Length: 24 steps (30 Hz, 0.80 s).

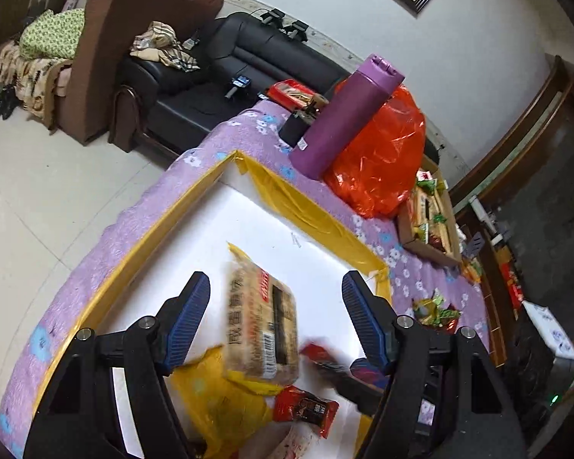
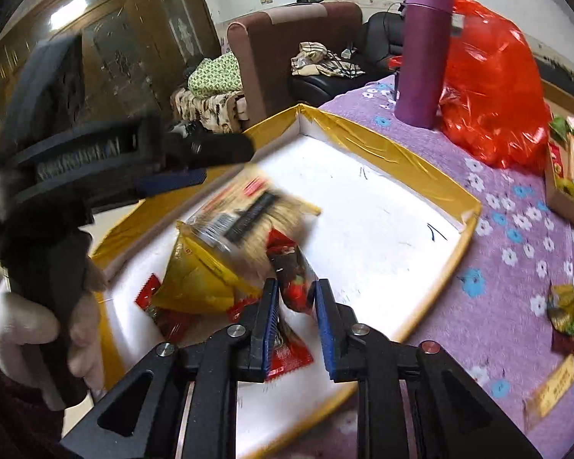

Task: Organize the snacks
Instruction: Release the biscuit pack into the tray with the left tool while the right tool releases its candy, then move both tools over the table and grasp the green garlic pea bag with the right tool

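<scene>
Seemingly released for sorting, a blurred cracker pack [image 1: 262,325] lies in the white tray [image 1: 248,214] beneath the spread left tongs [image 1: 275,317]; the right tongs [image 2: 296,325] are closed on a red snack packet [image 2: 296,287].

the left gripper [image 1: 275,317] is showing matte black linkage arms with triangular cut-outs, round silver screws at the pivots, and blue ribbed pads [image 1: 189,315] lining its fingers. the right gripper [image 2: 295,323] is wearing the same black frame, blue ribbed pads [image 2: 327,329] and silver screws, plus one red one. the left hand [image 2: 46,329] is looking pale, perhaps gloved, beside a dark red sleeve.
</scene>
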Motion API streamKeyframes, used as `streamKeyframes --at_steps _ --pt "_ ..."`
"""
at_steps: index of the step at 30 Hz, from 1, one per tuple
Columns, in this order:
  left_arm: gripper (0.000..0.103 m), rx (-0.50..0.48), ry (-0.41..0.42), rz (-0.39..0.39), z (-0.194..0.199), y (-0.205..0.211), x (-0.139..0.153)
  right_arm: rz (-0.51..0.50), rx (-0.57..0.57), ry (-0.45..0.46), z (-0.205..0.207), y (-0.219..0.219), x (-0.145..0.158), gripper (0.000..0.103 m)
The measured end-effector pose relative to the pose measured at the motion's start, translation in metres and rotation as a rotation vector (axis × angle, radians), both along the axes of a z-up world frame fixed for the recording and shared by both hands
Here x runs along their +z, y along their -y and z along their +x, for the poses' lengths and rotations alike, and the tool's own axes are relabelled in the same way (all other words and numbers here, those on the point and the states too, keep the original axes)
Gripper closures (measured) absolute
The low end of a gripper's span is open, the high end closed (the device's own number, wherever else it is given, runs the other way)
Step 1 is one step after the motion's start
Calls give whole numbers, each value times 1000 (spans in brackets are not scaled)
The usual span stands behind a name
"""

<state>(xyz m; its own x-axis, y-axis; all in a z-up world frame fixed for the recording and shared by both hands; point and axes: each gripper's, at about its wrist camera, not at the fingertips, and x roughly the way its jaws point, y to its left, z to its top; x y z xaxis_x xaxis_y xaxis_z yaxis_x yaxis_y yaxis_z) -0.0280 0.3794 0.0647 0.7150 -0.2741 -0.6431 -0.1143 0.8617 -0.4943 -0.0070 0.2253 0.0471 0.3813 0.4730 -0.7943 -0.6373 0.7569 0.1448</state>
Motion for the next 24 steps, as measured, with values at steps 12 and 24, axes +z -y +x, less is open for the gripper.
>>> streamKeyframes --at_steps 12,24 --pt "31 106 -126 48 -12 -3 -28 -15 -26 65 -38 21 1 59" --pt "31 84 -122 87 -47 27 -25 94 32 -13 -74 58 1 58"
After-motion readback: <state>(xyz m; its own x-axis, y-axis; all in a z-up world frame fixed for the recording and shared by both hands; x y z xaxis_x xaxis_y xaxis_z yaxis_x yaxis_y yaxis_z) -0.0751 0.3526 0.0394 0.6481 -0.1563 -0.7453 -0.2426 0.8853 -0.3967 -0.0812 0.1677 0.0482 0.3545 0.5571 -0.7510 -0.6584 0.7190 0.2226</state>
